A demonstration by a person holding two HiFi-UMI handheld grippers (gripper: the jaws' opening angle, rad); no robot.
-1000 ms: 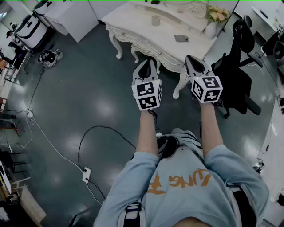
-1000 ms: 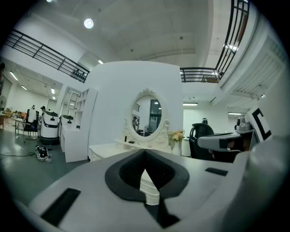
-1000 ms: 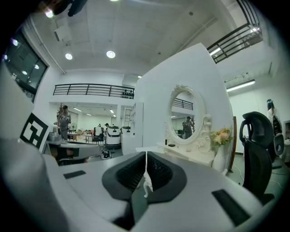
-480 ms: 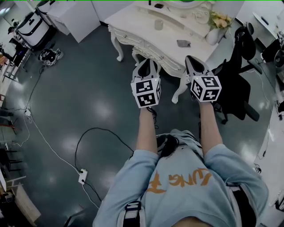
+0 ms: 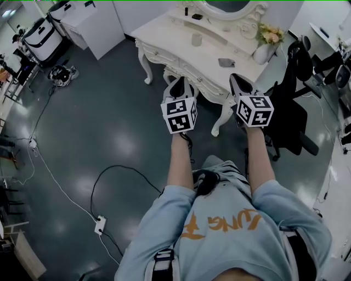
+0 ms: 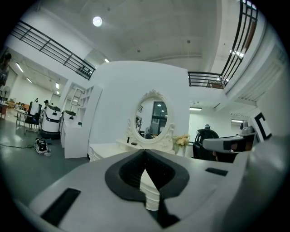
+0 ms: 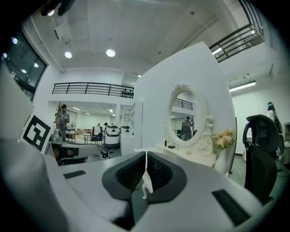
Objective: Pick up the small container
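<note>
Right now the step in hand is the approach, so good form starts with the grippers themselves. Both are held out side by side, just short of the dressing table's (image 5: 170, 33) front edge. The left gripper (image 5: 181, 82) has its jaws closed tip to tip with nothing between them; its own view shows only the table's front through the slit below the tips. The right gripper (image 5: 237, 78) is likewise closed and empty, and sits over the table's front right leg in the head view. Neither can take anything as it stands, so I judge that whichever goes in should spread its jaws before it crosses the table's front edge.

Further in, the small container (image 5: 196, 39) looks like a pale upright cylinder. It stands alone near the middle of the table, well apart from a flat grey thing (image 5: 225, 62) toward the table's right end and from the vase of flowers (image 5: 263, 46) at that end. The left gripper lines up more nearly with it. A level entry with one jaw on each side of its wall and a gentle close should keep so light a piece from tipping. The black office chair (image 5: 293, 110) beside the table's right end would crowd the right arm.

At the table's back stands the oval mirror (image 5: 222, 6), so the reach should stop short of it.
</note>
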